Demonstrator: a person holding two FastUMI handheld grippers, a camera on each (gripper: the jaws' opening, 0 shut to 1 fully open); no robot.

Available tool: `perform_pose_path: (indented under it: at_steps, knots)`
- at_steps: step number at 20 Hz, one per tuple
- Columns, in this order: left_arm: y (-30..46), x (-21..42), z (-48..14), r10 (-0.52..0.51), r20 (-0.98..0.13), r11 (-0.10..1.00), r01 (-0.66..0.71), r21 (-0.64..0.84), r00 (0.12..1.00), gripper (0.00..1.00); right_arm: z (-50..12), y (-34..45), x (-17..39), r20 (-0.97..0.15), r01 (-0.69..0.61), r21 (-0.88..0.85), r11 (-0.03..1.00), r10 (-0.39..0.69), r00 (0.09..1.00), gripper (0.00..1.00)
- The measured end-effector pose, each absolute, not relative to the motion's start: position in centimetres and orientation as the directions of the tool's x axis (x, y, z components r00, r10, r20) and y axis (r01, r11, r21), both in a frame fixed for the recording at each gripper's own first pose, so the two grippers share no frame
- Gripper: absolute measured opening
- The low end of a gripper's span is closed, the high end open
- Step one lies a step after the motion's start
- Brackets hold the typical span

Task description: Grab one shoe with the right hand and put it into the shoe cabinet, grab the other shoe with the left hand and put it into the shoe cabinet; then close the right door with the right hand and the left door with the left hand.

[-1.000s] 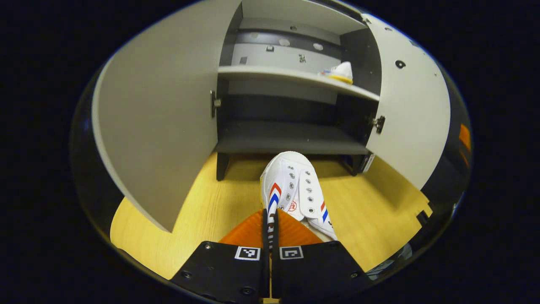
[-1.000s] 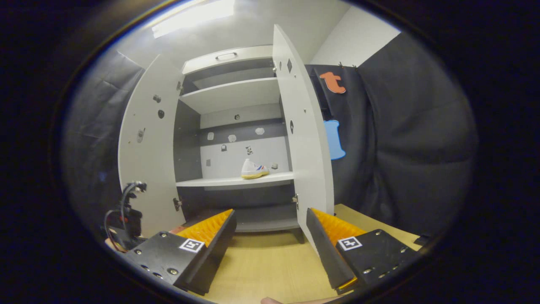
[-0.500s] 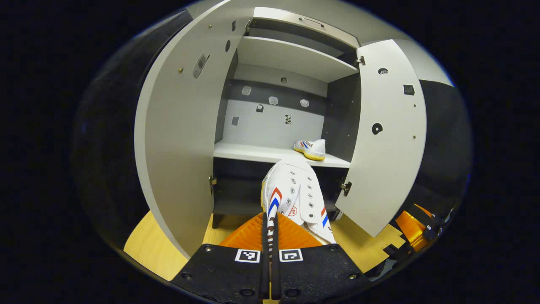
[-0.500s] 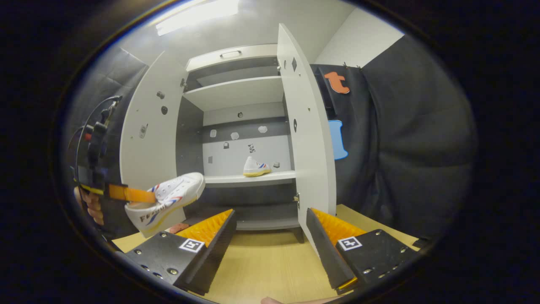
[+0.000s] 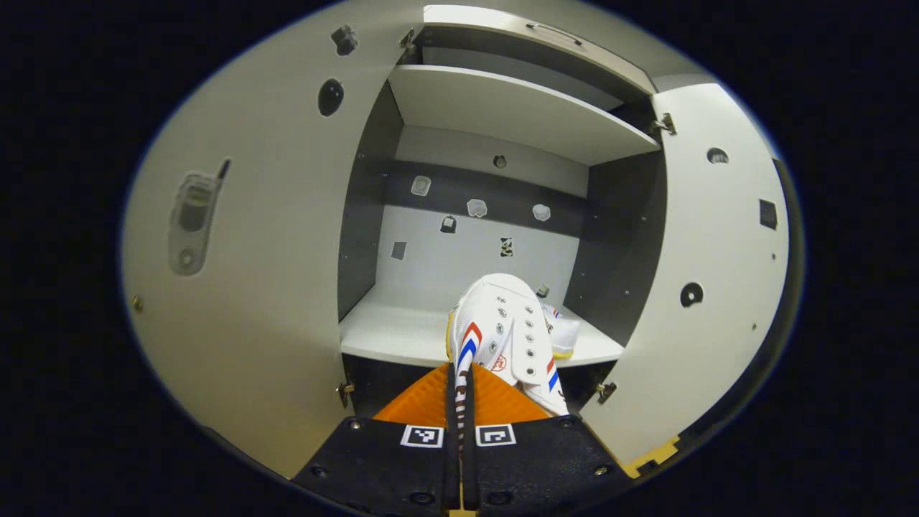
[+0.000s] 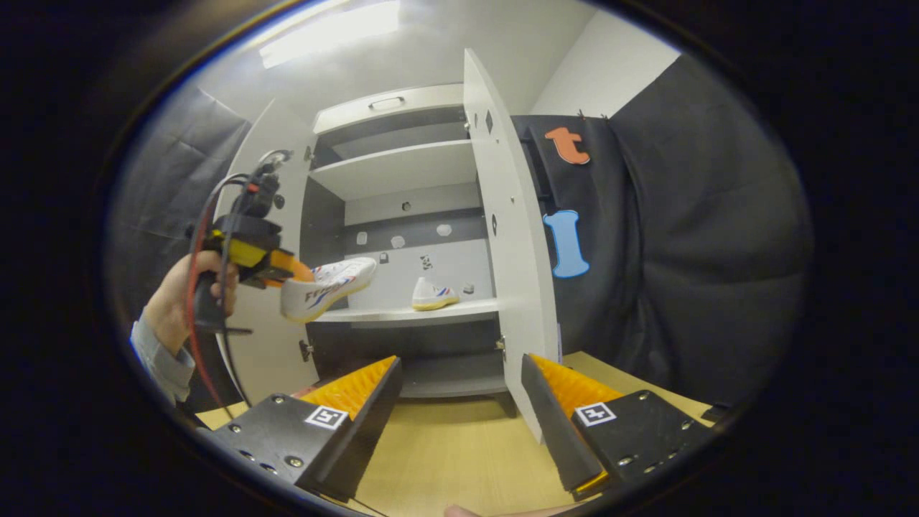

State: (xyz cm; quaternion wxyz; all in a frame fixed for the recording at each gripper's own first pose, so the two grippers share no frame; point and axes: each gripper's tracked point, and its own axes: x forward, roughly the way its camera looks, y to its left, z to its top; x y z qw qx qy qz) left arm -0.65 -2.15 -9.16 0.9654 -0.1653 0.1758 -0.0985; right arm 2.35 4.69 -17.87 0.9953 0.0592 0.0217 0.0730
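Note:
My left gripper (image 5: 459, 380) is shut on the heel edge of a white shoe (image 5: 502, 337) with red and blue stripes. It holds the shoe in the air just in front of the cabinet's middle shelf (image 5: 395, 334). In the right gripper view the same held shoe (image 6: 327, 287) hangs at the shelf's left end, with a hand (image 6: 183, 294) on the left gripper behind it. The other white shoe (image 6: 431, 294) rests on the shelf (image 6: 402, 313) toward its right side. My right gripper (image 6: 459, 402) stands open over the wooden floor, with nothing between its fingers.
Both cabinet doors stand wide open: the left door (image 5: 244, 251) and the right door (image 5: 711, 258), whose edge (image 6: 513, 237) rises close ahead of my right gripper. A lower dark shelf (image 6: 445, 377) sits under the middle one. Wooden floor (image 6: 445, 452) lies in front.
My left gripper has carried the shoe up and forward, from floor level to the middle shelf's height and close to the opening. The right gripper has stayed open and nearly still.

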Motion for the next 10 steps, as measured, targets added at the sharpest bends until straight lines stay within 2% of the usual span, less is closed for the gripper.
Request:
perform_pose_path:
  at_steps: [5, 6, 10]
  knots:
    - [-2.0, 0.6, -10.2, -0.158, -0.418, 0.923, -0.016, -0.384, 0.894, 0.02, -17.1, 4.2, 1.9, -0.019, -0.149, 0.132, 0.980, 0.152, 0.988, 0.97]
    - [-1.9, 0.4, -10.7, -0.151, -0.449, 0.917, -0.044, -0.396, 0.880, 0.02, -17.0, 4.3, 1.8, -0.014, -0.153, 0.133, 0.979, 0.156, 0.988, 0.99]
    - [-3.1, 1.6, -11.4, -0.161, -0.527, 0.887, -0.113, -0.448, 0.834, 0.02, -17.3, 3.7, 2.1, -0.019, -0.142, 0.140, 0.980, 0.146, 0.989, 0.97]
